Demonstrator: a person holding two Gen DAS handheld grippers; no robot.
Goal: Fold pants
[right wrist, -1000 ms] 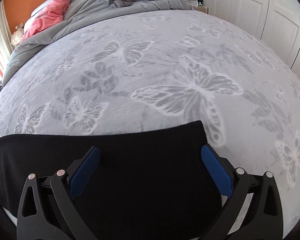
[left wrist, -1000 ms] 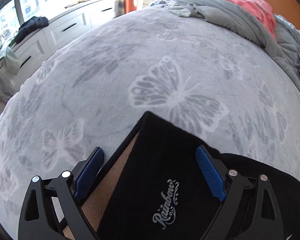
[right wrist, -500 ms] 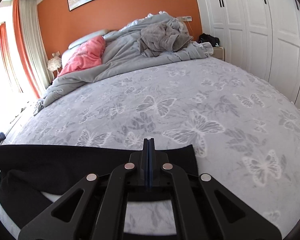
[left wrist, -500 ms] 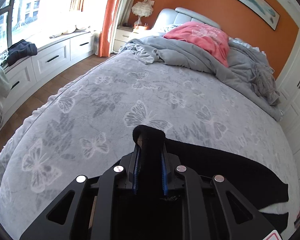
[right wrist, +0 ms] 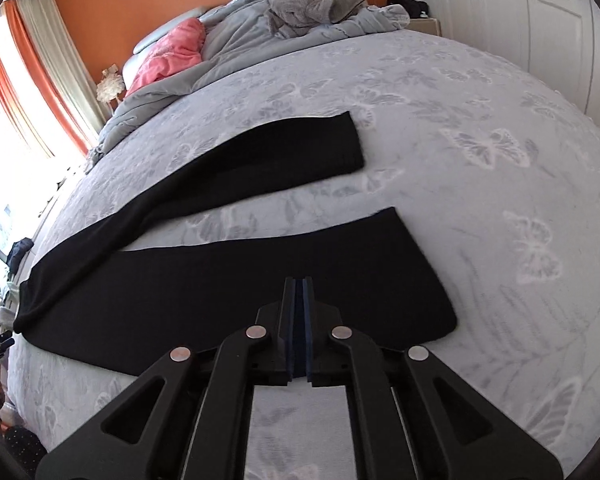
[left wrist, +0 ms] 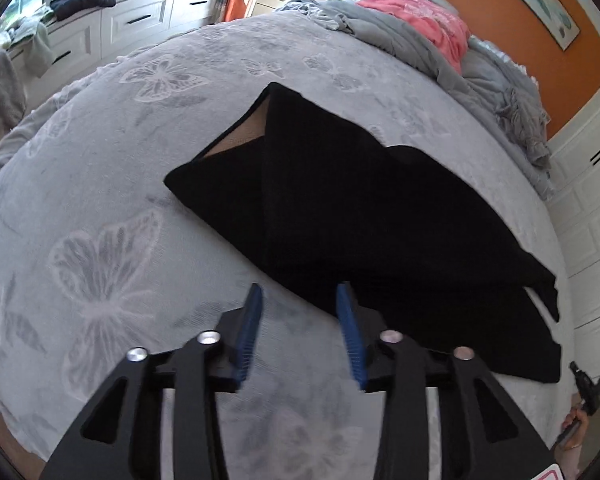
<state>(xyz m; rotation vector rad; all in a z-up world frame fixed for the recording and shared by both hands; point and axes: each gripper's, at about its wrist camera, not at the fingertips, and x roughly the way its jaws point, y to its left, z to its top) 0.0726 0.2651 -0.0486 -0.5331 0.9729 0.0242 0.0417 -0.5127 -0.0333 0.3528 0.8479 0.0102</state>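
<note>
We see the butterfly-patterned grey blanket covering the bed, and the black pants lie flat on it, legs forked apart towards the right, waistband at the left. Our left gripper has just been opening, nothing between its pads, just near of the waistband. Our right gripper is closed and empty over the near leg.

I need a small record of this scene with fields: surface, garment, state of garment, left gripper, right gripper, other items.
surface: bed with grey butterfly blanket
garment: black pants
state of garment: spread on the blanket, legs apart at the hems, waist end partly turned over, not yet folded
left gripper: jaws have just been opening, nothing between them
right gripper: shut, no cloth seen between the pads
other items: pink pillow, crumpled grey duvet
</note>
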